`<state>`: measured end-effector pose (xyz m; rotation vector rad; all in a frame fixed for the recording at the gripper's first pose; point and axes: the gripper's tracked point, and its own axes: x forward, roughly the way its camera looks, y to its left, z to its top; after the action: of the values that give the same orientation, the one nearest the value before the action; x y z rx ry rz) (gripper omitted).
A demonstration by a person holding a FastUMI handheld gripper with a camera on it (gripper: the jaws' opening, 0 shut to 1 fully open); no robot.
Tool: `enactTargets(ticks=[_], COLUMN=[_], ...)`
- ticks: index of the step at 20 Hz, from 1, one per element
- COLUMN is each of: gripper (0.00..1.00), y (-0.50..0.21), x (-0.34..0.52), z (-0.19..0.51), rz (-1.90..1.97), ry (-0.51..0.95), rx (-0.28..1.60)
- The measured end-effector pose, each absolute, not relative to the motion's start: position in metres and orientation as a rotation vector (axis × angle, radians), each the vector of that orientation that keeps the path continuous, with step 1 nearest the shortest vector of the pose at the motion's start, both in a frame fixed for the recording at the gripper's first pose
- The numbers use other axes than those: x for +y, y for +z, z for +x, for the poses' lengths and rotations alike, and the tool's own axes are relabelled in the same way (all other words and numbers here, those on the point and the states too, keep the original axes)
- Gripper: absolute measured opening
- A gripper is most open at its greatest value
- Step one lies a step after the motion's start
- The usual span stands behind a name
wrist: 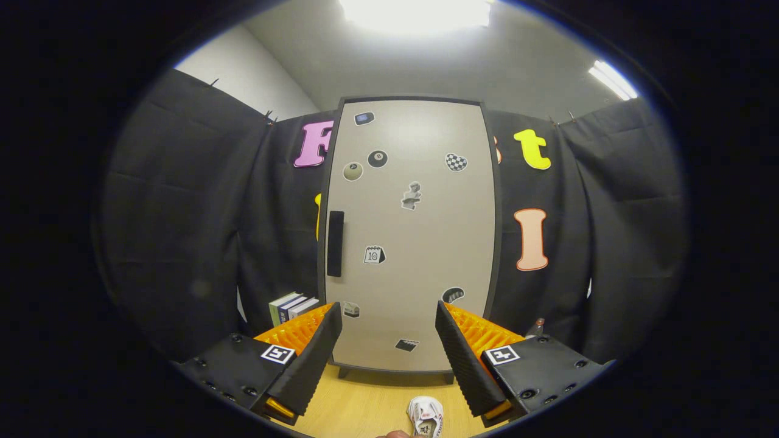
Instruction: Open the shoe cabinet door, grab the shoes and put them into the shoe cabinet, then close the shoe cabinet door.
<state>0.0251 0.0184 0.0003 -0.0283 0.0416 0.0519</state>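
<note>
The shoe cabinet (411, 231) stands upright straight ahead on the wooden floor, its pale door shut and dotted with several stickers. A dark vertical handle (335, 243) sits on the door's left edge, about mid-height. My gripper (388, 316) is open, its fingers spread wide with nothing between them, some way short of the door's lower part. A white shoe (425, 416) lies on the floor low between the fingers, nearer to me than the cabinet; part of a hand touches it from below.
A few upright books (292, 306) stand left of the cabinet's base, behind the left finger. A small dark bottle-like object (535, 327) peeks out right of the cabinet. Black cloth walls close in both sides.
</note>
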Motion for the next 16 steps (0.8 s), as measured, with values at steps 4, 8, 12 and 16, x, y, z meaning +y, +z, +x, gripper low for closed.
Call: enactTargets(ticks=[4,8,12,16], gripper=[0.97,0.97,0.98,0.97], y=[0.008,0.024,0.038,0.059], x=[0.022,0.028,0.052,0.075], z=[0.051,0.090,0.135,0.177], rz=[-0.030,-0.057,-0.041,-0.035], ry=[0.049,0.026,0.065,0.071], rx=[0.054,0.035,0.035,-0.012])
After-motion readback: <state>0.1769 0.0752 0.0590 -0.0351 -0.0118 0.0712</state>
